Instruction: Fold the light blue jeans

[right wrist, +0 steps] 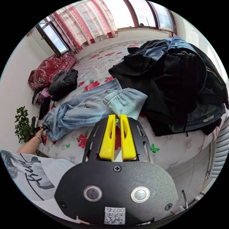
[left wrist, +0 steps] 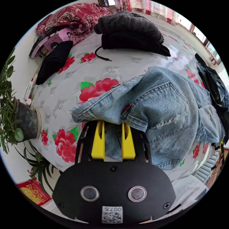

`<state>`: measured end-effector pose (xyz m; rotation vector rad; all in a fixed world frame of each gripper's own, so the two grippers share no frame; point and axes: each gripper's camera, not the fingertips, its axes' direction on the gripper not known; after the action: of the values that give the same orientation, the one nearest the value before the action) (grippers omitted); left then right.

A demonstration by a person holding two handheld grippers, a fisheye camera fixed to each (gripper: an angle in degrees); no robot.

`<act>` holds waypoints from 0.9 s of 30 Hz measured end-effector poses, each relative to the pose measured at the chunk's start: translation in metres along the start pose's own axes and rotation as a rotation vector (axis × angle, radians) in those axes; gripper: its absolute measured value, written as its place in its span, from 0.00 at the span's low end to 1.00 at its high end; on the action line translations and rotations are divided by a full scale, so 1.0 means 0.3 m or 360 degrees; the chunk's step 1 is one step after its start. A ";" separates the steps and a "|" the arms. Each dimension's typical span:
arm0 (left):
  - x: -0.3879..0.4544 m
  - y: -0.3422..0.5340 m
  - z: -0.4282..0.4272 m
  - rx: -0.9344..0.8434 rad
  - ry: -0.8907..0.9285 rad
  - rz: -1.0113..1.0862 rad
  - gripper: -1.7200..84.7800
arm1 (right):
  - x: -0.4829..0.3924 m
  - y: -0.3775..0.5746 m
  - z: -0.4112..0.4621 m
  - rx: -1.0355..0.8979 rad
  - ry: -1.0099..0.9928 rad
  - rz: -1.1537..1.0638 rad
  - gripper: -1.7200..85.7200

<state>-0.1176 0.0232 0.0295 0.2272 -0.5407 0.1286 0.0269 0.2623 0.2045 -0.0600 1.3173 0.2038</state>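
Note:
The light blue jeans (left wrist: 164,112) lie along the flowered mattress (left wrist: 100,69). In the left gripper view the waist end with a back pocket and a ripped patch is nearest. My left gripper (left wrist: 113,124) is shut on a fold of the waist denim, which fills the gap between the yellow jaws. In the right gripper view the jeans (right wrist: 81,109) stretch to the left, with one leg hem (right wrist: 126,100) bunched right at my right gripper (right wrist: 117,116). Its jaws are nearly together with the hem edge pinched at their tips. A hand with the left gripper (right wrist: 35,130) is at the waist end.
A pile of dark clothes and other denim (right wrist: 176,83) covers the mattress beside the leg hems. A dark knitted garment (left wrist: 128,28), a black cloth (left wrist: 53,60) and a red patterned pillow (left wrist: 76,16) lie past the waist. A potted plant (left wrist: 21,119) stands by the mattress edge.

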 end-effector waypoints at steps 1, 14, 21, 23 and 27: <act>0.000 0.010 -0.001 0.0024 0.0005 -0.0004 0.13 | 0.008 0.019 0.000 -0.0001 -0.0010 0.0017 0.03; -0.008 0.088 -0.019 0.0118 0.0092 -0.0007 0.13 | 0.043 0.084 -0.036 0.0096 -0.0016 0.0104 0.02; -0.008 0.105 -0.030 0.0125 0.0113 -0.0005 0.14 | 0.062 0.114 -0.028 0.0072 0.0000 0.0104 0.02; -0.007 0.103 -0.033 0.0120 0.0113 -0.0005 0.13 | 0.063 0.119 -0.023 0.0059 0.0016 0.0095 0.02; -0.005 0.104 -0.041 0.0117 0.0113 -0.0003 0.13 | 0.080 0.127 -0.017 0.0057 0.0000 0.0126 0.02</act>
<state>-0.1184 0.0562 0.0241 0.2937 -0.4653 0.1542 0.0206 0.3018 0.1827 0.0225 1.3243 0.2473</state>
